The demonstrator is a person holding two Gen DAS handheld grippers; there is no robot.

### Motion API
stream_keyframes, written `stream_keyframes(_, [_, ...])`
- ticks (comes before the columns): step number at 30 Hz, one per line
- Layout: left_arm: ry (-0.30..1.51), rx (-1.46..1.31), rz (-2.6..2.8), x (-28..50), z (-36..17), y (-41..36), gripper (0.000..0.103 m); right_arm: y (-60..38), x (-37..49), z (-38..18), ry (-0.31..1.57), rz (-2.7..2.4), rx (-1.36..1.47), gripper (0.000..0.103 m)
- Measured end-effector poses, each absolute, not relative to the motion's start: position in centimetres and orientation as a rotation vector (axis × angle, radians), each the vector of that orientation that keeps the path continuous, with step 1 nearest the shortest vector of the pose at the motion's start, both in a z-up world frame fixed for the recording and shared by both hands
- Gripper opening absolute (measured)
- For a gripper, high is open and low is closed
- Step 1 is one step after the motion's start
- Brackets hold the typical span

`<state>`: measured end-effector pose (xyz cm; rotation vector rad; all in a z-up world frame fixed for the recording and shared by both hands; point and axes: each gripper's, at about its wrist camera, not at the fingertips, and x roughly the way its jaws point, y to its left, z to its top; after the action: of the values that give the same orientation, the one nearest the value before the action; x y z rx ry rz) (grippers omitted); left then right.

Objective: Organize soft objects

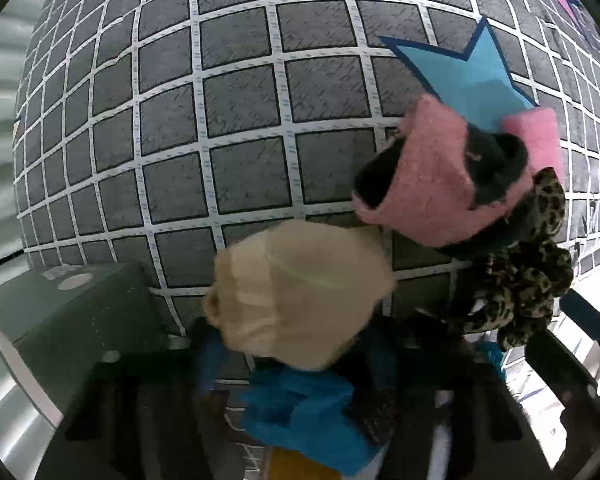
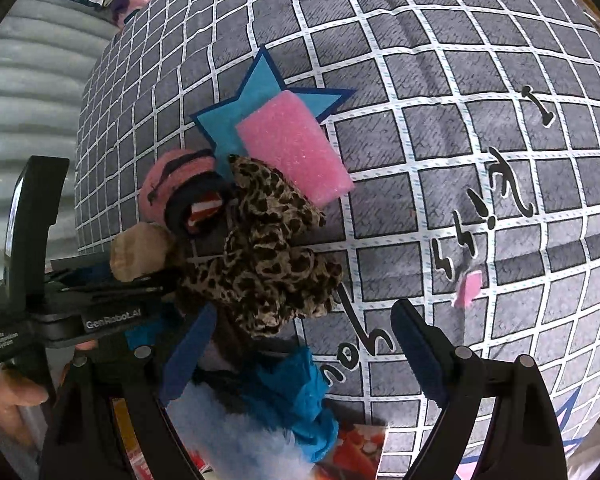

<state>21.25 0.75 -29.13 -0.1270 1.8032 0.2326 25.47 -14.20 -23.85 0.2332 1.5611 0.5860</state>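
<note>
We see our left gripper (image 2: 140,276) clamped on a beige soft ball (image 1: 300,296); the right gripper (image 2: 300,352) gapes wide w/ nothing between its blue pads, above a leopard-print scrunchie (image 2: 272,248); pink-black sock roll (image 1: 432,176) & pink sponge (image 2: 296,144) lie on the blue star (image 1: 464,76) of the grid-print cover (image 1: 220,120), near its left edge.

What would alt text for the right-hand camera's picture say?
A pile of soft things sits on a grey checked cloth: a leopard-print scrunchie, a pink sponge on a blue star, and a blue cloth. The right gripper hangs open over them.
</note>
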Motion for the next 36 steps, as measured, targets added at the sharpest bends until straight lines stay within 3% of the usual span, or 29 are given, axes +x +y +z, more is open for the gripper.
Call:
stream_keyframes(3, [1.773,-0.115,0.250,20.6,-28.2,0.9,0.037,-13.7,25.7,-24.1,1.569,0.588,0.233,0.090])
stream_keyframes(15, [1.606,-0.101,0.320,19.1,-21.6,2.4,0.037,-8.7,26.7,-25.2,1.553,0.570,0.120,0.090])
stream_keyframes(19, [1.569,-0.072,0.313,19.1,-19.8,1.7,0.037,-7.7,26.1,-24.7,1.530,0.583,0.058,0.043])
stream_keyframes(20, [1.563,-0.067,0.310,18.9,-19.4,1.8,0.037,-7.5,25.9,-24.7,1.533,0.598,0.052,0.035])
stream_keyframes(23, [1.531,-0.053,0.297,18.8,-18.2,1.2,0.037,-7.8,25.8,-24.4,1.524,0.626,0.070,0.031])
stream_keyframes(36, [1.429,-0.018,0.218,17.5,-14.2,-2.7,0.037,-15.0,25.3,-20.3,1.442,0.585,0.261,0.031])
